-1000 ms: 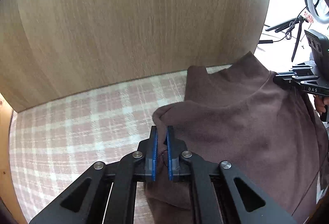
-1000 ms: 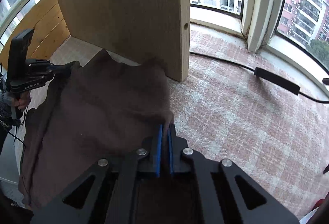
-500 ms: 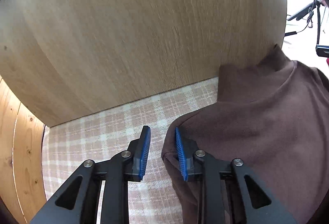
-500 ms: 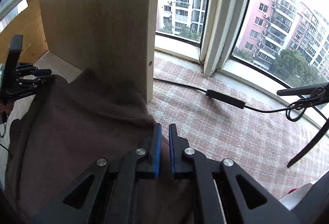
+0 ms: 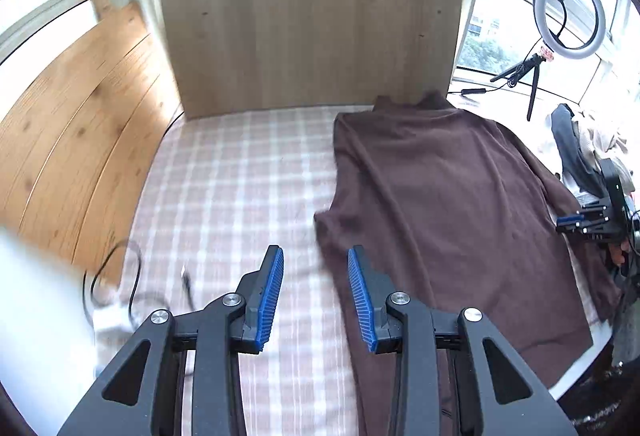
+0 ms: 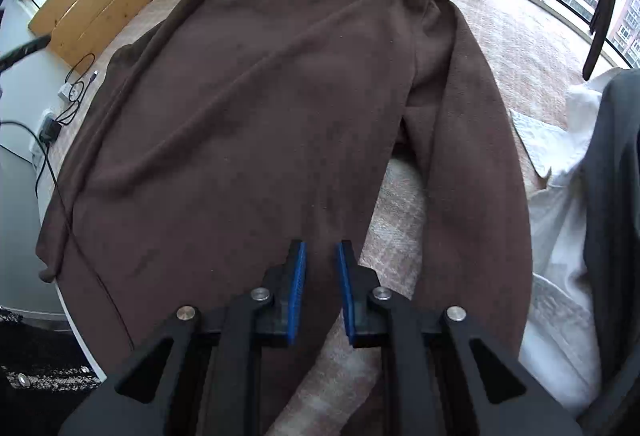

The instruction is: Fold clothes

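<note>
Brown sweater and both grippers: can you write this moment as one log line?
step: fold clothes | brown sweater: spread flat on checked cloth | left gripper: open, empty | right gripper: open, empty

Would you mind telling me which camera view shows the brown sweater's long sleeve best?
The right wrist view: the brown sweater lies spread out, and its sleeve runs full length down its right side. The left wrist view shows the sweater obliquely, with that sleeve only as a far edge.

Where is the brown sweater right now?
The brown sweater lies spread flat on the plaid cloth, collar against the upright wooden board, right of the left claw.
</note>
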`<state>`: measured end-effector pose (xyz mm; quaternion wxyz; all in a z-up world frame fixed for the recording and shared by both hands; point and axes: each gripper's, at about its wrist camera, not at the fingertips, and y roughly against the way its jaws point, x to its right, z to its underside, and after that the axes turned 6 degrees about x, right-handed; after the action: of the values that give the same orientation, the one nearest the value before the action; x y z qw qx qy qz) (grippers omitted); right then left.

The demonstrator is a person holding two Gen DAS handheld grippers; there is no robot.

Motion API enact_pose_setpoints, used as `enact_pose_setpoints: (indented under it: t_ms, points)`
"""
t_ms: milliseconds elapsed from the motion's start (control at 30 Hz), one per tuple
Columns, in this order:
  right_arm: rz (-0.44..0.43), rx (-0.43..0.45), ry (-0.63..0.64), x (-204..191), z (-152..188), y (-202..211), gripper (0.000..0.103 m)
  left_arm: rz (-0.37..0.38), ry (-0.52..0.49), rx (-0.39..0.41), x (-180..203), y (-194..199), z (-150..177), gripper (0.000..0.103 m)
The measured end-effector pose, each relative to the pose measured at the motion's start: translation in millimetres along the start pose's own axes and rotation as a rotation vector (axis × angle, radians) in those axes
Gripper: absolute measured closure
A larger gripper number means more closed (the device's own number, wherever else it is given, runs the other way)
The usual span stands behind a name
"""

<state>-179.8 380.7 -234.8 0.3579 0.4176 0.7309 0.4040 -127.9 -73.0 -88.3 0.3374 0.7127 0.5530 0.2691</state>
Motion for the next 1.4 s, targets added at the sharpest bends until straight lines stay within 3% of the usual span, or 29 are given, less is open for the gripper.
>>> enact_pose_setpoints:
  t_ms: [100, 200, 300, 400, 567, 633, 700, 800, 833, 933, 1000, 1033, 1067, 1133, 1267, 1400]
  points:
    - [-0.037, 0.115, 0.019, -10.7, -25.8, 39.8, 0.086, -0.068, 0.081, -0.043, -16.4, 42.6, 62.2, 0.068]
    - [-0.151, 0.194, 0.106, -52.6, -63.2, 62.3, 0.086, -0.085, 0.187, -0.097, -20.1, 75.8, 129.5, 0.059]
    - [-0.239, 0.203, 0.275, -125.9, -86.0, 57.4, 0.086, -0.009, 0.288, -0.162, -1.8, 55.2, 185.4, 0.059]
    - [-0.237, 0.138, 0.428, -207.4, -107.5, 1.1, 0.086, 0.017, 0.290, -0.214, 18.8, 21.7, 215.7, 0.059]
    - [-0.209, 0.058, 0.562, -288.6, -142.3, -60.7, 0.086, -0.013, 0.231, -0.217, 30.1, -4.5, 228.0, 0.059]
    - [-0.119, 0.066, 0.604, -302.0, -153.9, -66.4, 0.086, 0.019, 0.256, -0.215, 27.8, -8.4, 229.9, 0.059]
    - [-0.089, 0.046, 0.547, -301.2, -181.8, -83.0, 0.086, 0.055, 0.260, -0.216, 29.6, -10.2, 232.6, 0.059]
    - [-0.171, -0.039, 0.517, -300.2, -208.5, -102.4, 0.085, 0.087, 0.246, -0.222, 36.1, -11.5, 236.5, 0.059]
    - [-0.171, -0.056, 0.525, -304.6, -211.9, -107.4, 0.083, 0.091, 0.244, -0.222, 37.5, -12.2, 237.4, 0.059]
    - [-0.132, -0.089, 0.605, -325.8, -209.3, -120.8, 0.061, 0.104, 0.237, -0.212, 40.0, -12.3, 238.4, 0.059]
    - [-0.068, -0.104, 0.670, -338.2, -206.1, -132.4, 0.058, 0.111, 0.231, -0.204, 40.7, -11.8, 239.1, 0.061]
    - [-0.016, -0.107, 0.708, -343.4, -203.8, -139.7, 0.058, 0.111, 0.227, -0.199, 40.9, -11.6, 239.8, 0.070]
    - [0.011, -0.109, 0.726, -345.5, -202.6, -146.5, 0.059, 0.113, 0.224, -0.195, 41.1, -11.3, 240.4, 0.092]
    - [-0.003, -0.100, 0.717, -344.8, -203.0, -150.8, 0.085, 0.126, 0.226, -0.177, 39.7, -9.5, 240.1, 0.093]
    - [-0.085, 0.009, 0.672, -330.3, -205.8, -118.1, 0.090, 0.128, 0.187, -0.116, 43.9, 11.6, 231.7, 0.094]
    - [-0.200, 0.130, 0.514, -284.1, -214.5, -69.9, 0.091, 0.145, 0.101, -0.072, 65.4, 35.5, 213.6, 0.094]
